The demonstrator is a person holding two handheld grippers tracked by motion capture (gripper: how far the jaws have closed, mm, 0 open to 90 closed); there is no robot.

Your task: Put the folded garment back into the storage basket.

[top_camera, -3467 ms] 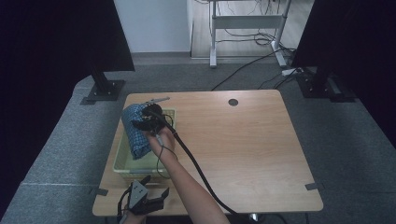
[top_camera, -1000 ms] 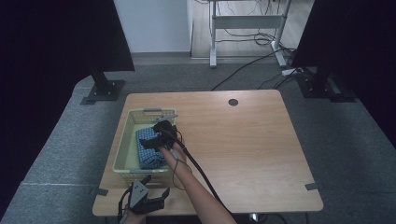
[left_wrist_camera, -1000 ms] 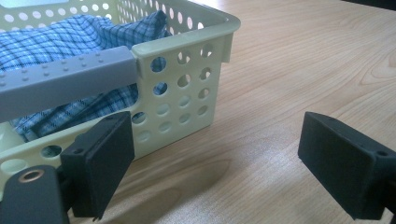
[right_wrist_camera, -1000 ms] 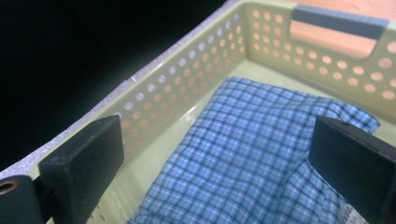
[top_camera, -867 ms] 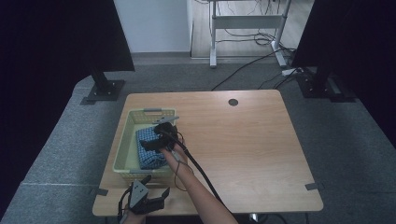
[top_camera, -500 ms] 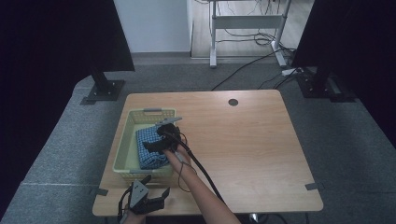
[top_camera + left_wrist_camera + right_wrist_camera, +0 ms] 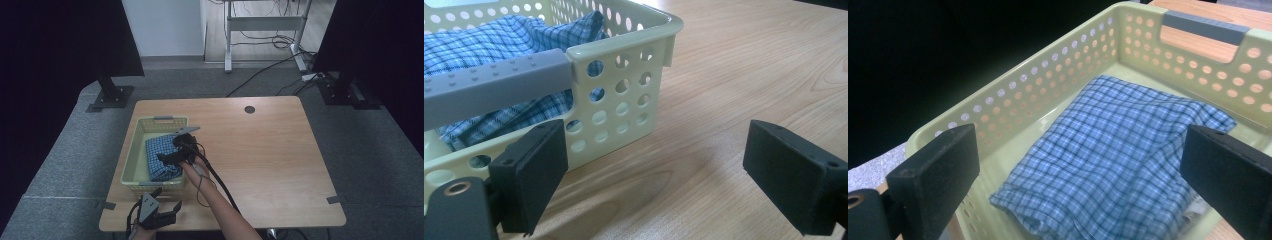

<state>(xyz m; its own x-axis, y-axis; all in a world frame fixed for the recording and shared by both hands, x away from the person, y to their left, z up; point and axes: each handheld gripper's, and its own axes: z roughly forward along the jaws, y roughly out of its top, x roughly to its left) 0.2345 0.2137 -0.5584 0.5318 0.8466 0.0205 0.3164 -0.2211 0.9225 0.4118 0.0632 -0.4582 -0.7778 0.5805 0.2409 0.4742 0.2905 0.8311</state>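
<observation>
A pale green perforated basket [image 7: 131, 150] stands on the left part of the wooden table. A folded blue checked cloth [image 7: 156, 150] lies inside it. My right gripper [image 7: 169, 158] hovers over the basket's right side, open and holding nothing. In the right gripper view its jaws [image 7: 1083, 170] stand wide apart above the cloth [image 7: 1113, 145], with the basket wall [image 7: 1048, 85] behind. My left gripper [image 7: 166, 199] rests near the table's front edge, just in front of the basket. It is open [image 7: 664, 175], facing the basket's corner [image 7: 624, 100] and the cloth [image 7: 499, 45] inside.
The basket has grey handles [image 7: 1205, 27] at both ends. Bare tabletop [image 7: 280, 150] stretches to the right, with a round cable hole [image 7: 249, 109] near the back edge. A cable [image 7: 220, 180] trails from the right gripper along the forearm. Dark stands flank the table.
The right gripper lowered the cloth from above the basket down into it, then let go and opened. The cloth now lies in the basket. The left gripper stayed put.
</observation>
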